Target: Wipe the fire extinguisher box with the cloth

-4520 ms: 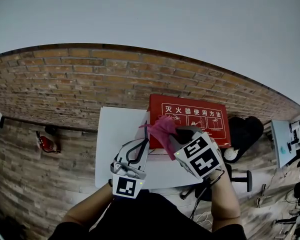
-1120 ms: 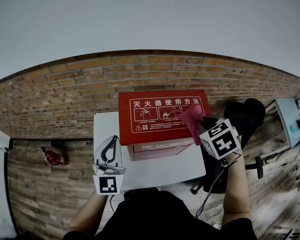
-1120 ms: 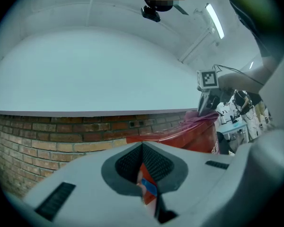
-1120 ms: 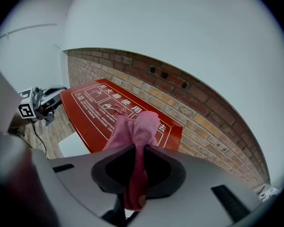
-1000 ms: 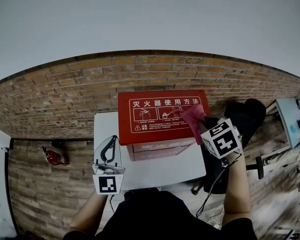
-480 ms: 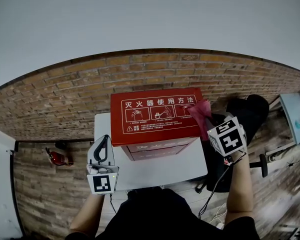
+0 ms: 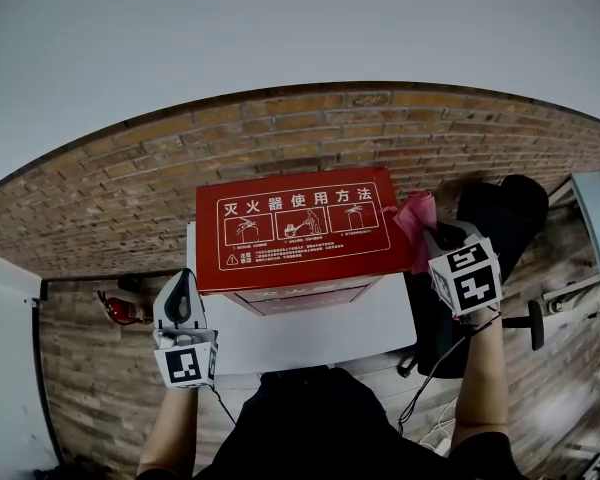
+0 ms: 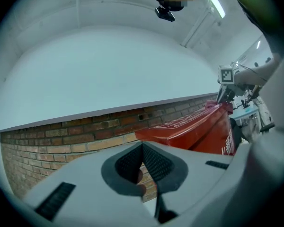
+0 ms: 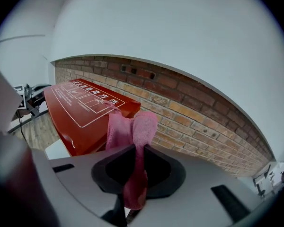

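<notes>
Right gripper point(image 7: 432, 240) clamps the pink cloth point(image 7: 416, 218) at the right end of the red fire extinguisher box point(image 7: 300, 230) on the white table point(image 7: 325, 333). Left gripper point(image 7: 178, 293) closed, empty. We want the cloth flat on the lid, strokes overlapping.

Office (desk point(image 7: 598, 208), swivel chair point(image 7: 502, 211)), brick wall point(image 7: 310, 128)

Right gripper point(image 9: 136, 151) jaws clamped on pink cloth point(image 9: 132, 126), folds bunched up past tips. Cloth touching lid corner of red fire extinguisher box point(image 9: 80, 110). Brick wall point(image 9: 199, 119) behind, pale wall point(image 9: 170, 37) above.
</notes>
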A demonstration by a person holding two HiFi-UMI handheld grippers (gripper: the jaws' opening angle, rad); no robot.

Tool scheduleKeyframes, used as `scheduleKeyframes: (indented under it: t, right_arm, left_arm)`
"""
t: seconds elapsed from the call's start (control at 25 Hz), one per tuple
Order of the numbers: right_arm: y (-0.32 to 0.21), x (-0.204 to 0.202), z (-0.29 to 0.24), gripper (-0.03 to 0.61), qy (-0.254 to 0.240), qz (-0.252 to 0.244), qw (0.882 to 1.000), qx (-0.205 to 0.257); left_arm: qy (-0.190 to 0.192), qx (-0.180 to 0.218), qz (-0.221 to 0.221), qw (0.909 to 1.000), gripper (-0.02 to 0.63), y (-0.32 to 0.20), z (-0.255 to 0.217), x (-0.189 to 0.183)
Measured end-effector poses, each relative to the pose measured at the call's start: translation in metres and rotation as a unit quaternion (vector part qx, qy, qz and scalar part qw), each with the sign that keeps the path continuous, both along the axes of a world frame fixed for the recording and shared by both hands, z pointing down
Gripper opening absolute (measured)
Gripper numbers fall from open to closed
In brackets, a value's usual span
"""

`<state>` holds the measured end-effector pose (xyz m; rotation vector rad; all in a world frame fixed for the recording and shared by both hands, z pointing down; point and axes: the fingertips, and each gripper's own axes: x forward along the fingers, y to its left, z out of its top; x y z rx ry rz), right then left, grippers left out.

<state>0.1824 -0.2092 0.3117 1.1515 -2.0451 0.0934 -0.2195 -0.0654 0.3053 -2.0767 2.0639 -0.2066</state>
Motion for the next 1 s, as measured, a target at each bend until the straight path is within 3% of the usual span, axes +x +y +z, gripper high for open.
scheduleKeyframes:
  t: [0.48, 0.72, 1.0]
  right_arm:
    - [-0.022, 0.027, 0.016, 0.061, -0.141, 0.008, 0.99, -0.003]
    - [-0.018, 0.022, 0.021, 0.061, -0.24, 0.038, 0.97, 0.017]
    - [0.013, 0.017, 0.015, 0.061, -0.318, 0.093, 0.944, 0.011]
  left_arm:
    - [-0.013, -0.017, -0.055, 0.9983, 0.021, 0.013, 0.0, -0.003]
    - [-0.006, -0.006, -0.059, 0.9982, 0.021, 0.031, -0.008, -0.013]
    - [-0.083, 0.035, -0.006, 0.9959, 0.021, 0.044, -0.05, -0.013]
